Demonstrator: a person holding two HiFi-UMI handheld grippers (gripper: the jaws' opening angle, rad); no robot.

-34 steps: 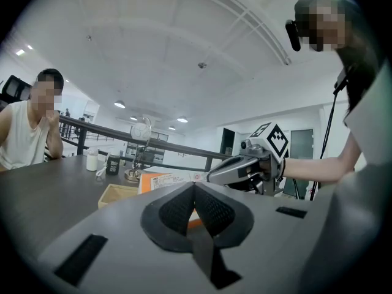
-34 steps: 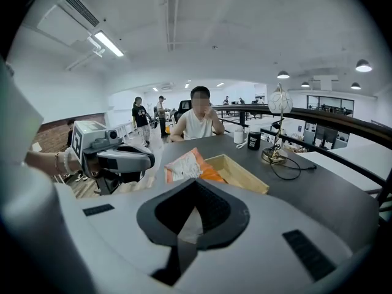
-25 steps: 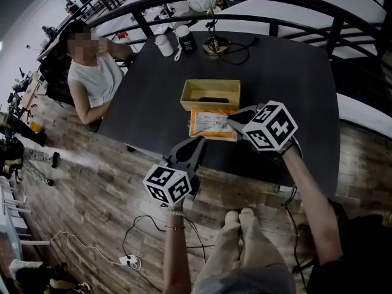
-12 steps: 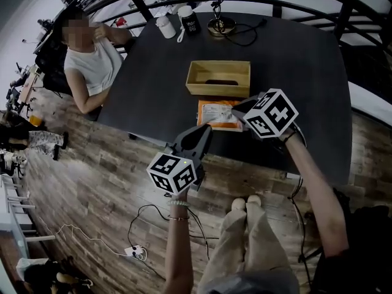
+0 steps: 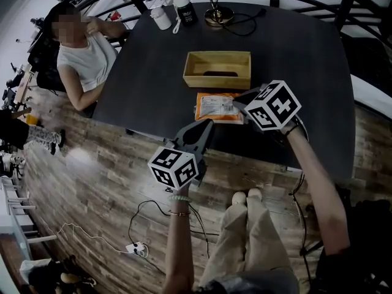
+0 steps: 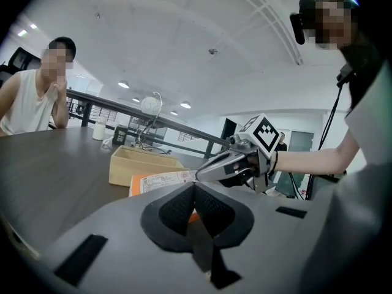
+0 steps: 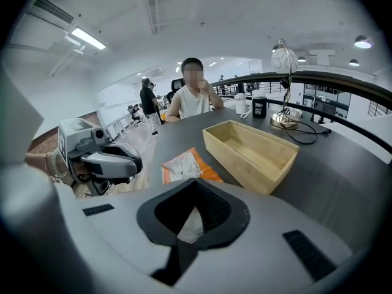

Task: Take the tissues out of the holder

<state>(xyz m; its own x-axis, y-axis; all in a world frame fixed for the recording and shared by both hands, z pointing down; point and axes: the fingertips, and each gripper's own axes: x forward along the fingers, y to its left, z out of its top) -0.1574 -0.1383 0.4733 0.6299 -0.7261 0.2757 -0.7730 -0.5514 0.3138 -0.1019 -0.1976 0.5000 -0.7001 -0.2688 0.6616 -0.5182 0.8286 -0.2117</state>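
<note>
Beside the holder (image 5: 214,83), tissue pack (image 5: 214,106) lies flat, parallel.

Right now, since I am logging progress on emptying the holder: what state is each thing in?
holder: open-topped, no pack inside.
tissue pack: out of the holder, beside it, one end pinched.
right gripper: shut on the tissue pack.
left gripper: shut, holding nothing.

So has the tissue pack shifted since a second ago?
Yes, slightly: the tissue pack, earlier against the holder, now has a strip of table between them.
</note>
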